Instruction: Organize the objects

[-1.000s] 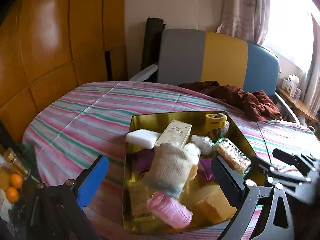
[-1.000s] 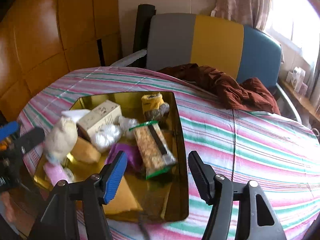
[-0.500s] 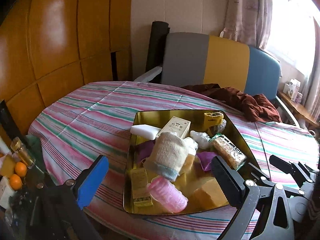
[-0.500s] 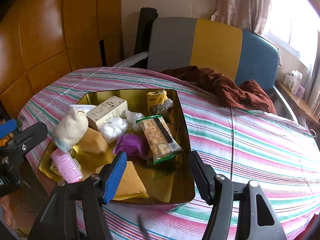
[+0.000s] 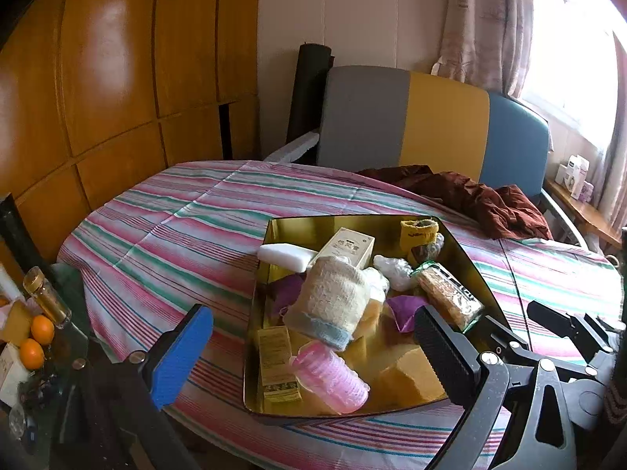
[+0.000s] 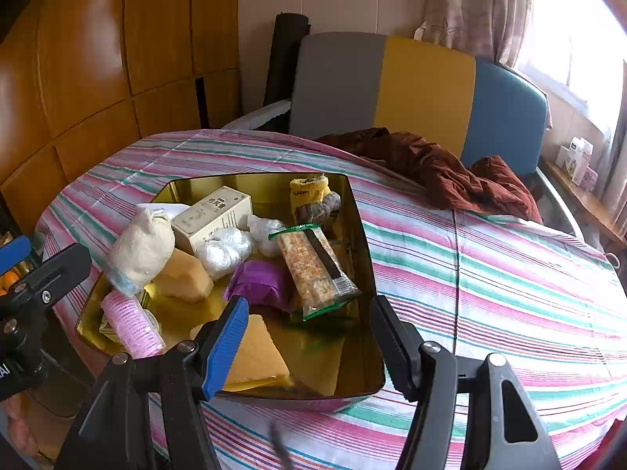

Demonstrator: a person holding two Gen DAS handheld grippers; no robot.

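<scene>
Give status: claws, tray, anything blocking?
Left claw open, empty; right claw open, empty. Gold tray full on striped cloth, untouched. Brown garment beyond tray, not blocking.

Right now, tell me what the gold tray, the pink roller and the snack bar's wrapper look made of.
Gold tray: looks like polished metal, since its walls mirror the contents. Pink roller: likely plastic with a ridged, bristly surface, matte. Snack bar wrapper: clear glossy plastic film with green ends, the bar visible through it.
</scene>
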